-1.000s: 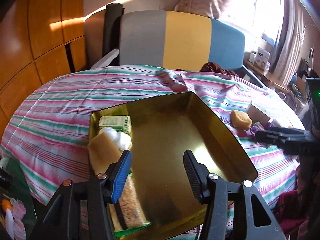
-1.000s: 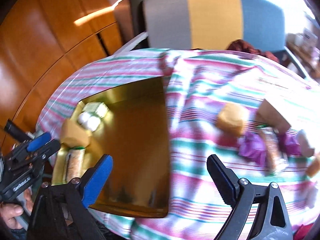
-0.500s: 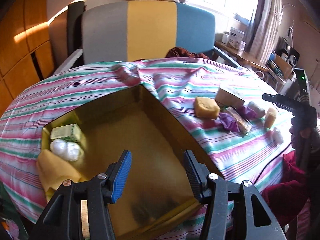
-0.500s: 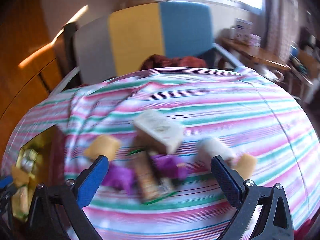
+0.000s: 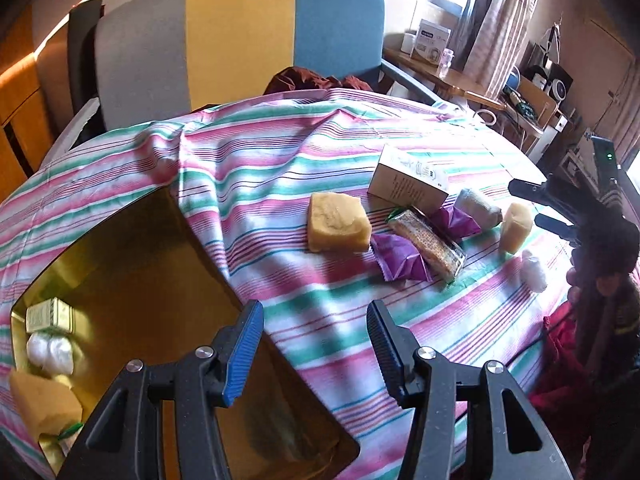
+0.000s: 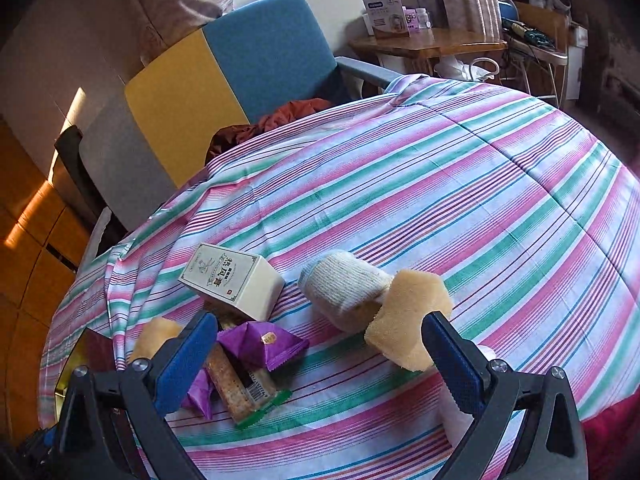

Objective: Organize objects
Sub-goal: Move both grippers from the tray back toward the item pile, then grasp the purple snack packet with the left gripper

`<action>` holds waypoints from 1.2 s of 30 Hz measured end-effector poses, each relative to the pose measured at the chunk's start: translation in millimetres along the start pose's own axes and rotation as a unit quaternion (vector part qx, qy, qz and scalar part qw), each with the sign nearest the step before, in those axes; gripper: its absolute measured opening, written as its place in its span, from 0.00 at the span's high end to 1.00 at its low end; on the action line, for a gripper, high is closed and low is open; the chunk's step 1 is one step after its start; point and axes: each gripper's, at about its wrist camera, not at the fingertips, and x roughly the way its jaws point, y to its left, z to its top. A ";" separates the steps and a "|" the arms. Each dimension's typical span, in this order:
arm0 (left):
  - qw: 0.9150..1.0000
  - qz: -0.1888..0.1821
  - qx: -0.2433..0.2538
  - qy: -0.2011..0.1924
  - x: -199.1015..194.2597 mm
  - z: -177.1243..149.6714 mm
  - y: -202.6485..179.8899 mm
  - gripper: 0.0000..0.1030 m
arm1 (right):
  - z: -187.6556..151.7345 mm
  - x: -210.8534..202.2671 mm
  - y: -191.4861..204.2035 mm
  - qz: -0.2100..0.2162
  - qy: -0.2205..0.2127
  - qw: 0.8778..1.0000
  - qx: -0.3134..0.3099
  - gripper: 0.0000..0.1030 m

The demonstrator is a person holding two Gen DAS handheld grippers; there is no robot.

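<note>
A gold tray sits at the left on the striped tablecloth, holding a small green box, a white packet and a yellow sponge. On the cloth lie a yellow sponge block, purple wrappers, a cracker bar, a white box, a rolled white sock and another sponge. My left gripper is open and empty over the tray's right edge. My right gripper is open and empty, just above the wrappers and sponge.
A grey, yellow and blue chair stands behind the table, with a red cloth on its seat. A wooden side table with boxes stands at the right. A small white packet lies near the table's right edge.
My left gripper has swung right, from over the tray toward the loose items. My right gripper has moved right and closer to the pile on the cloth. Both stay open.
</note>
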 end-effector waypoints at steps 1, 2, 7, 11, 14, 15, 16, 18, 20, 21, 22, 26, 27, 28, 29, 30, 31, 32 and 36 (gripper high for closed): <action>1.000 0.001 0.001 0.003 4.6 4.0 -1.7 0.47 | -0.2 0.1 -1.2 0.001 0.002 1.000 0.003 0.00; 1.000 -0.001 0.002 0.007 9.8 8.5 -3.6 0.47 | -0.2 0.3 -3.0 0.003 0.003 1.000 0.007 0.00; 1.000 0.003 0.006 0.022 34.2 28.5 -12.9 0.39 | 0.1 0.8 -7.5 0.011 0.011 1.000 0.021 0.00; 1.000 0.006 0.011 0.024 45.1 39.5 -20.7 0.39 | 0.0 1.9 -6.0 0.024 0.018 0.999 0.020 0.00; 0.999 -0.024 0.030 0.035 50.6 39.5 -34.6 0.39 | -1.2 3.7 -2.2 0.034 0.024 0.999 0.015 0.00; 0.998 -0.031 0.038 0.036 52.3 39.5 -40.1 0.39 | -1.4 4.2 -1.7 0.034 0.026 0.999 0.014 0.00; 0.997 -0.032 0.062 0.032 53.6 38.7 -49.2 0.39 | -1.5 4.5 -1.8 0.035 0.027 0.999 0.014 0.00; 0.989 -0.036 0.143 0.026 56.4 36.1 -71.4 0.39 | -0.8 4.4 -2.4 0.038 0.028 0.999 0.016 0.00; 0.972 -0.042 0.229 0.035 61.7 32.9 -91.2 0.39 | -1.0 4.1 -2.7 0.040 0.029 0.999 0.017 0.00; 0.962 -0.039 0.266 0.041 65.2 31.3 -98.3 0.39 | -1.2 4.4 -2.7 0.041 0.031 0.999 0.017 0.00; 0.953 -0.039 0.295 0.053 69.7 30.5 -102.8 0.39 | -1.4 4.9 -2.4 0.041 0.033 0.998 0.017 0.00; 0.930 -0.055 0.352 0.095 89.3 33.9 -105.5 0.39 | -1.7 6.5 -2.1 0.043 0.039 0.998 0.018 0.00; 0.926 -0.057 0.358 0.102 94.1 34.1 -104.5 0.39 | -1.6 6.5 -2.4 0.043 0.040 0.998 0.018 0.00; 0.922 -0.060 0.365 0.112 99.1 35.6 -104.2 0.39 | -1.5 6.7 -2.5 0.044 0.041 0.998 0.018 0.00; 0.919 -0.059 0.372 0.113 103.0 37.2 -104.3 0.39 | -1.4 7.2 -2.8 0.044 0.042 0.998 0.018 0.00; 0.917 -0.059 0.377 0.113 105.7 39.2 -104.2 0.39 | -1.4 7.7 -3.4 0.044 0.044 0.998 0.019 0.00; 0.915 -0.064 0.380 0.118 108.4 40.9 -104.6 0.39 | -1.4 8.4 -4.0 0.044 0.046 0.998 0.020 0.00; 0.913 -0.070 0.382 0.122 111.2 42.5 -105.2 0.39 | -1.3 9.2 -4.6 0.045 0.048 0.998 0.021 0.00; 0.905 -0.086 0.394 0.137 122.7 43.1 -111.6 0.41 | -0.6 12.7 -6.5 0.045 0.053 0.997 0.025 0.00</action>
